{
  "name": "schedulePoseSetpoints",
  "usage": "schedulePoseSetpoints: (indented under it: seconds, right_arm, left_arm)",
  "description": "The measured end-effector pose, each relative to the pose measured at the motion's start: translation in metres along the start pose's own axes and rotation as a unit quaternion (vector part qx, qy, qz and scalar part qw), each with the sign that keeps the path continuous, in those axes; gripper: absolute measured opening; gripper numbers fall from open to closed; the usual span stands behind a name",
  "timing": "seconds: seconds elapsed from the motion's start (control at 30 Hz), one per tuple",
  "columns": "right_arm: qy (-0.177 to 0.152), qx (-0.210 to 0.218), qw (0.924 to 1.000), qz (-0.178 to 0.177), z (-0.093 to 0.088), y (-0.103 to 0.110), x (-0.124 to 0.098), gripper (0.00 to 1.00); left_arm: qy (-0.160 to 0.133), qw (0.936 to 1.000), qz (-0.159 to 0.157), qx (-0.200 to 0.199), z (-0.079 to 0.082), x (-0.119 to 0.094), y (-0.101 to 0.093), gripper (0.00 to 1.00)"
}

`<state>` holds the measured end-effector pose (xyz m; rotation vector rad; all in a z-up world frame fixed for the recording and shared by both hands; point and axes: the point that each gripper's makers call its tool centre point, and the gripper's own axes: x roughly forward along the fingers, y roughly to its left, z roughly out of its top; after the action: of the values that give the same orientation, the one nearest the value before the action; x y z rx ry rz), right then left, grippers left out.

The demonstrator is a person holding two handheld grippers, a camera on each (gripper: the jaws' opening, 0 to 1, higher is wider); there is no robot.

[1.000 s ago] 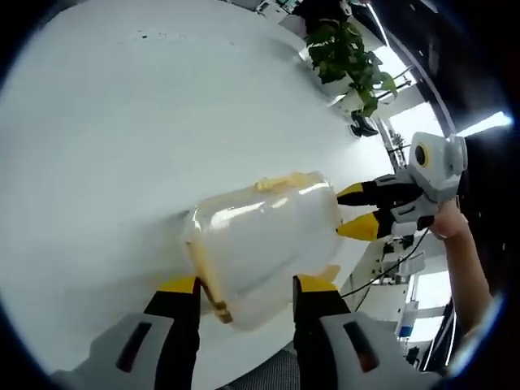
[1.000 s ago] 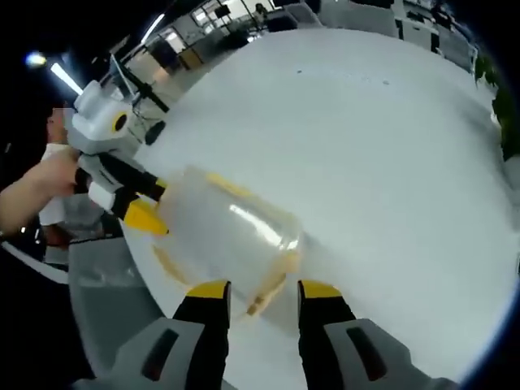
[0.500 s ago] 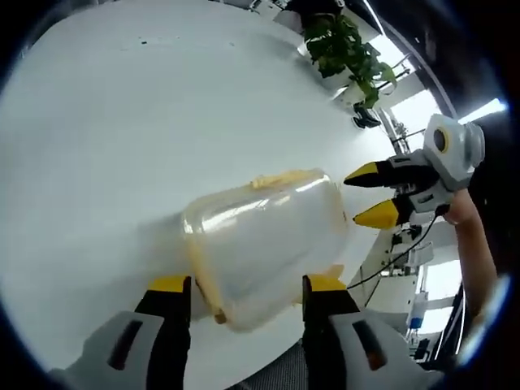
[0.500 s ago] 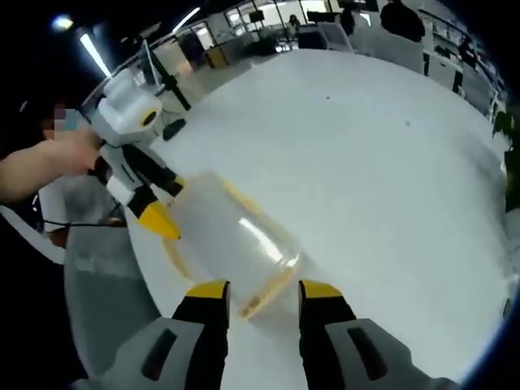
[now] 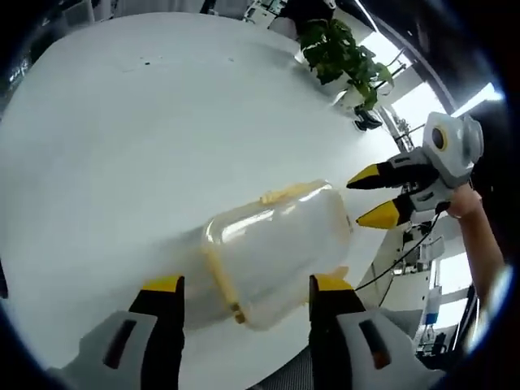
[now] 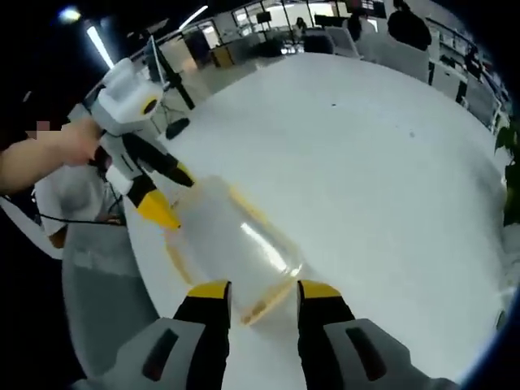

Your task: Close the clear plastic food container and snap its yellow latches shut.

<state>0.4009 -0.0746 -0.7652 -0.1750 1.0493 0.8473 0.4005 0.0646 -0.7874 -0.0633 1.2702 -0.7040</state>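
Observation:
The clear plastic container (image 5: 276, 248) lies on the white table (image 5: 122, 122), with yellow latches (image 5: 284, 193) along its sides. My left gripper (image 5: 246, 284) is open, its jaws set wide on either side of the container's near end. My right gripper (image 5: 367, 197) comes in from the right, open, with its yellow tips a short way off the far end. In the right gripper view the container (image 6: 236, 244) lies just ahead of my right gripper (image 6: 264, 289), and the left gripper (image 6: 172, 195) stands at its other end, held by a person's hand (image 6: 57, 146).
A potted plant (image 5: 345, 53) stands past the table's far edge. The table's near edge runs close beside the container, with a grey chair (image 6: 97, 280) just beyond it. Office desks and people (image 6: 406, 24) fill the background.
The right gripper's tips, which touched the container's end a second ago, now stand a little off it. Both grippers stay open, and the container still lies on the table.

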Motion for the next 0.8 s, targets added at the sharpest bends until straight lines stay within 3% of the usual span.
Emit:
schedulePoseSetpoints:
  seconds: [0.17,0.4,0.57,0.63,0.67,0.73,0.8]
  right_arm:
    - [-0.001,-0.022,0.9997,0.006,0.006,0.007,0.001,0.31]
    - [0.005,-0.043,0.9990,0.014,0.007,0.014,0.005,0.31]
    - [0.008,-0.057,0.9982,0.016,0.009,0.016,0.006,0.31]
    - [0.010,-0.065,0.9977,0.017,0.010,0.018,0.006,0.32]
    - [0.011,-0.070,0.9973,0.019,0.010,0.018,0.006,0.32]
    - [0.013,-0.083,0.9962,0.021,0.011,0.019,0.006,0.34]
    - [0.016,-0.093,0.9951,0.030,0.010,0.023,0.005,0.33]
  left_arm:
    - [-0.003,0.9988,0.009,0.049,0.006,-0.007,0.001,0.61]
    - [0.004,0.9917,0.015,0.128,0.008,-0.010,-0.006,0.56]
    - [0.013,0.9831,0.021,0.182,0.009,-0.008,-0.009,0.57]
    - [0.010,0.9753,0.012,0.220,0.011,-0.007,-0.014,0.57]
    - [0.013,0.9756,0.016,0.218,0.010,-0.007,-0.014,0.58]
    - [0.016,0.9666,0.006,0.256,0.011,-0.007,-0.018,0.58]
    - [0.017,0.9652,0.014,0.261,0.012,-0.008,-0.019,0.59]
